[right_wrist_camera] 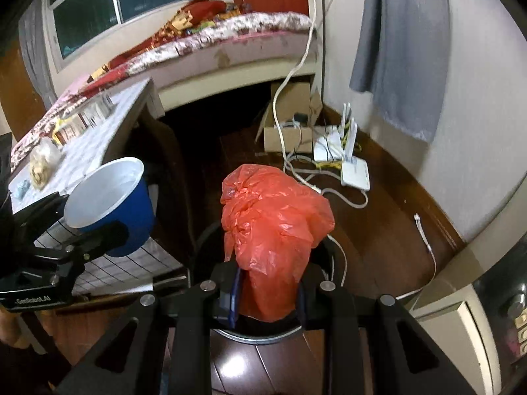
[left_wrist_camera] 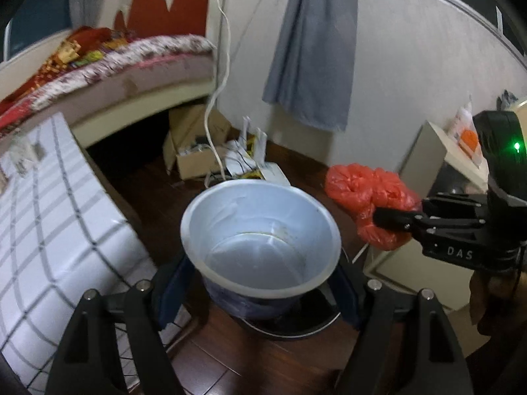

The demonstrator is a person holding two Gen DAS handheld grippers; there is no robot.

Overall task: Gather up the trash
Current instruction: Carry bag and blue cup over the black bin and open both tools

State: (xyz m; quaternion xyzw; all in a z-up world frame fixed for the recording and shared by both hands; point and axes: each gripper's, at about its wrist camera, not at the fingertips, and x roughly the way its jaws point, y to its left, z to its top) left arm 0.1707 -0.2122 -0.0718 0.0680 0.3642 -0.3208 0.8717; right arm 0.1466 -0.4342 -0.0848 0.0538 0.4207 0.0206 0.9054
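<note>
A bedroom with a dark wood floor, a bed at the back and a grid-patterned table beside it; routers and cables lie along the wall. The left gripper holds a blue cup across its lower wall, jaws spread wide to span it, mouth up and empty inside, probably so that any dregs stay in. The right gripper is closed narrowly on a crumpled red bag, pinched at its lower end so that the bulk stands above the fingers. Both pieces of trash hang clear of the table, the cup to the bag's left. Directly beneath each gripper shows a dark round rim, apparently a bin, which would explain the downward tilt of both: the items look poised for dropping in.
</note>
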